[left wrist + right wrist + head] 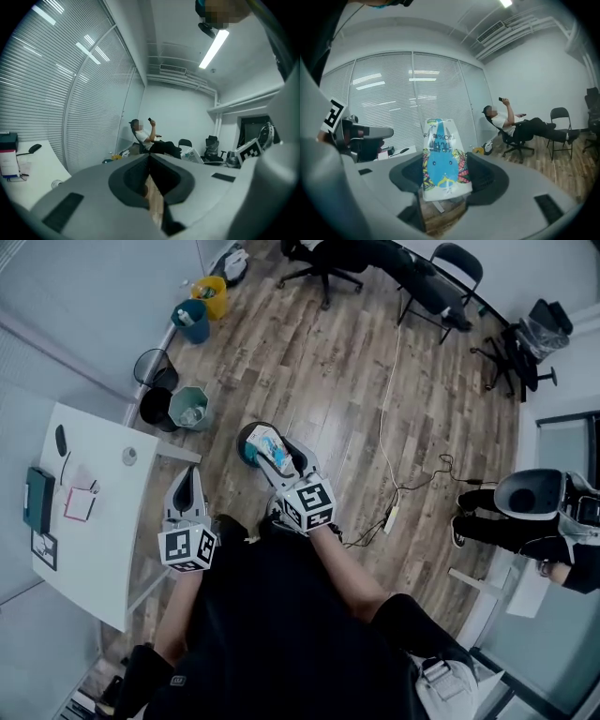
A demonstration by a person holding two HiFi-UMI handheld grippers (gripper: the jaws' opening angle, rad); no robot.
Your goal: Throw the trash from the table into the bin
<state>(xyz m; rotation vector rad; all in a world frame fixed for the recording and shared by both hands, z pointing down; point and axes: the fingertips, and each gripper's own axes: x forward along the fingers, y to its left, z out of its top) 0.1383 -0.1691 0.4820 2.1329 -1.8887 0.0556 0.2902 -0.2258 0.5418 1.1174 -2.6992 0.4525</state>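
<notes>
Right claw (pixel 443 177) wide around printed carton (pixel 440 157)

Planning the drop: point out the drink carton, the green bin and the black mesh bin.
drink carton (pixel 443 164), right gripper view, blue printed front.
green bin (pixel 179 408), head view, left wall.
black mesh bin (pixel 150 364), head view, mesh wall.

Glossy printed pack (pixel 442 157), smooth and shiny, sits in the matt grey plastic jaws of the right gripper (pixel 443 187). Below, the floor (pixel 356 381) shows grainy wood planks with a dull sheen. The worktop (pixel 103 521) looks smooth, white and matt, and one bin (pixel 155 367) is black wire mesh.
</notes>
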